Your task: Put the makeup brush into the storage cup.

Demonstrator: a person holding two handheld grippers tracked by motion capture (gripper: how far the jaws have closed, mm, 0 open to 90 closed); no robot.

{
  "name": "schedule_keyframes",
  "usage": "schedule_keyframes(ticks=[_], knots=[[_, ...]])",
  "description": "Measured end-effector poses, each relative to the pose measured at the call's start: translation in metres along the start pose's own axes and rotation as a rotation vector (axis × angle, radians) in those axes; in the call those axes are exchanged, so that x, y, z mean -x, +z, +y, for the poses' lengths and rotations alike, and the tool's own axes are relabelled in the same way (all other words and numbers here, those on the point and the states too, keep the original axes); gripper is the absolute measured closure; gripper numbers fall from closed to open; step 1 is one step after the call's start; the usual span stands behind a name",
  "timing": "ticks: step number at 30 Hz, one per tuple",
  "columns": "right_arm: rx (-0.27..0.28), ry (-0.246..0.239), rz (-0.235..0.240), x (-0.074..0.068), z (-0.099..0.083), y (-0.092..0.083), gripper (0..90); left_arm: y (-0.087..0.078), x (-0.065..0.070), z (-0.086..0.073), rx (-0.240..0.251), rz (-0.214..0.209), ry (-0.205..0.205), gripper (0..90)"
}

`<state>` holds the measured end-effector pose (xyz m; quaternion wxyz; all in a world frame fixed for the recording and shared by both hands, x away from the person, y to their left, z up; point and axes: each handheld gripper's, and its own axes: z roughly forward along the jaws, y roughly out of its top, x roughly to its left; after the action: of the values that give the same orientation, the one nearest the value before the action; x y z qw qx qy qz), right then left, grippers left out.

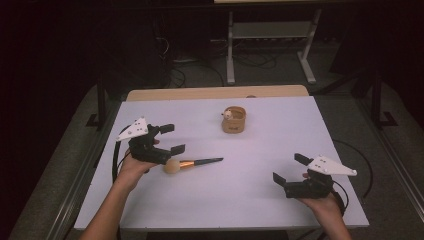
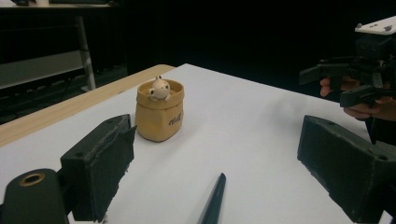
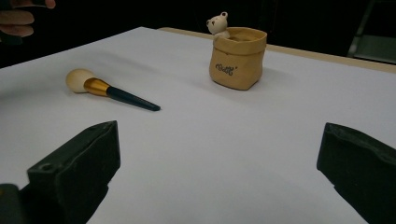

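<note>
Table: your white rectangular tabletop (image 1: pixel 240 190) carries everything; nothing is lifted yet.
Pot: the tan bag-shaped holder with a small bear figure (image 1: pixel 233 120) stands upright, well beyond the brush.
Brush: the makeup brush with round cream head, gold ferrule and dark handle (image 1: pixel 192 163) lies flat; its long axis runs left-right, head toward your left gripper (image 1: pixel 167 138), handle tip pointing right.
Left claw: jaws wide apart, empty, hovering over the brush head.
Right claw: your right gripper (image 1: pixel 289 168) is wide open, empty, well apart.
Left to do: I judge everything — grasp and carry.

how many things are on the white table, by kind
brush: 1
bear pot: 1
total: 2 on the table, plus 2 open hand-held grippers above it: left, right
</note>
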<state>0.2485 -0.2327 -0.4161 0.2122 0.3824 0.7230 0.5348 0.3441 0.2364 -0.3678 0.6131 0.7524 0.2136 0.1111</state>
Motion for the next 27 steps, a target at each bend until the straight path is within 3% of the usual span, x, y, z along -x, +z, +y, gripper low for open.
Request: schedule_keyframes(ticks=[16, 27], knots=[[0.002, 0.004, 0.003, 0.000, 0.000, 0.000, 0.0, 0.016, -0.008, 0.006, 0.007, -0.013, 0.007, 12.7], [0.004, 0.000, 0.005, 0.001, 0.000, 0.000, 0.0, 0.035, -0.016, 0.010, -0.020, -0.037, 0.035, 12.7]])
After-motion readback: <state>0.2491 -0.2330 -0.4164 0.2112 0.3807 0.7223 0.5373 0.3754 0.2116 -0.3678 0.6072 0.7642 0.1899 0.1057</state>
